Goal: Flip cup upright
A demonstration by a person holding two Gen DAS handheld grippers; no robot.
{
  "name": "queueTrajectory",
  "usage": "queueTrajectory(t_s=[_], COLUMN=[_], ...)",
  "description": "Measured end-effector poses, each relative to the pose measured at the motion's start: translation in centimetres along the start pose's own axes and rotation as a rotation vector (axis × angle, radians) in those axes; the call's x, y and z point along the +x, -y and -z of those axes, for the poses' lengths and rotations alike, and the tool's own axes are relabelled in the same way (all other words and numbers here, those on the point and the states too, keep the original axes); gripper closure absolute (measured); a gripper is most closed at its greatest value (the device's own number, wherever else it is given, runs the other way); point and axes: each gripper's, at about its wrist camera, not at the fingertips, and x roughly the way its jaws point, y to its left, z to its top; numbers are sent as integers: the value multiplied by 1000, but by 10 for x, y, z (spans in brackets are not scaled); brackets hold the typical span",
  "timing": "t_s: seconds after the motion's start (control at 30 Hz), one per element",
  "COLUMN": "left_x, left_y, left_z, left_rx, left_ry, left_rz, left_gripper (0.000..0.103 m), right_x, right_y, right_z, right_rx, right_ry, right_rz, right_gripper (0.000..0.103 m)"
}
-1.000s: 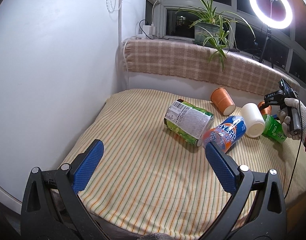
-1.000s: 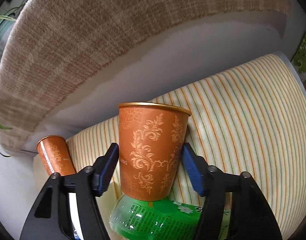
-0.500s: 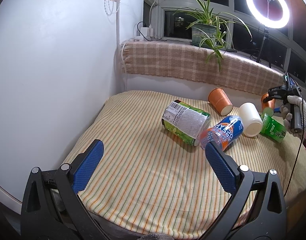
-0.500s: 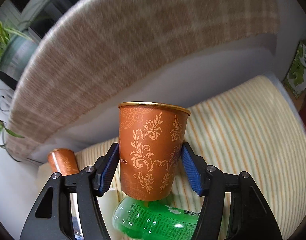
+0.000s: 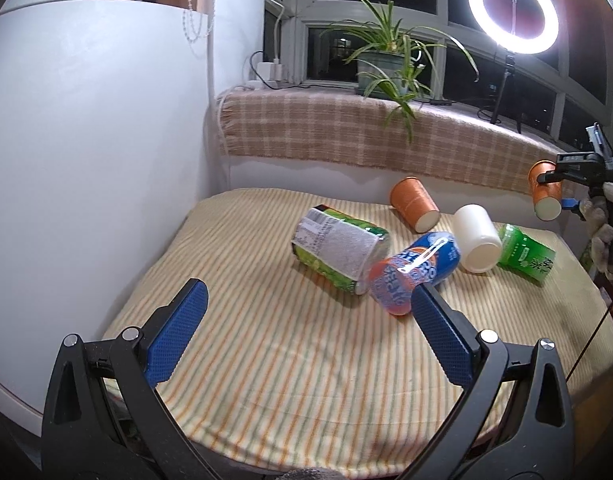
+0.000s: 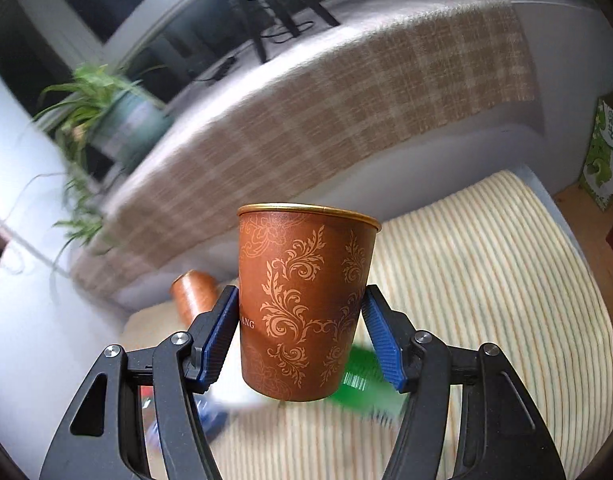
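Right gripper (image 6: pixel 302 336) raised off the striped cloth (image 5: pixel 306 360) at the far right, blue pads clamped on both sides of the orange cup (image 6: pixel 306 304), gold rim at the top in the wrist view and tilted in the other view. Left gripper (image 5: pixel 306 332) hovering low over the near edge, fingers spread wide and holding nothing. Compared with a second ago, cup lifted higher, clear of the green bottle (image 5: pixel 526 254) formerly just beneath it; left side unchanged.
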Motion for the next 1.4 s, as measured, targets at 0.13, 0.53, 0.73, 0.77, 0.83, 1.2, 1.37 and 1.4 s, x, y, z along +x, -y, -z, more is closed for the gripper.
queueTrajectory(t_s=[0.13, 0.53, 0.73, 0.77, 0.83, 1.2, 1.37, 1.4], left_x=[3, 13, 16, 16, 17, 20, 22, 24], left_y=[10, 31, 36, 37, 39, 44, 49, 50], left_z=[0, 6, 9, 10, 10, 9, 7, 6], left_rx=[8, -9, -7, -5, -6, -14, -7, -11], left_ry=[-7, -68, -94, -97, -100, -111, -119, -126], left_rz=[29, 132, 162, 166, 172, 202, 211, 221], left_gripper=[0, 0, 0, 0, 0, 0, 0, 0], right_x=[-19, -14, 16, 20, 29, 29, 17, 13], right_y=[-8, -29, -38, -37, -38, -38, -35, -34], right_z=[33, 136, 169, 170, 174, 184, 182, 181], right_rx=[-33, -86, -95, -95, -100, -147, -160, -166], right_ry=[-39, -282, -390, -397, -410, -390, -359, -347], right_rz=[-75, -222, -223, -219, -206, -141, -150, -153], right_gripper=[41, 41, 41, 41, 41, 36, 30, 30])
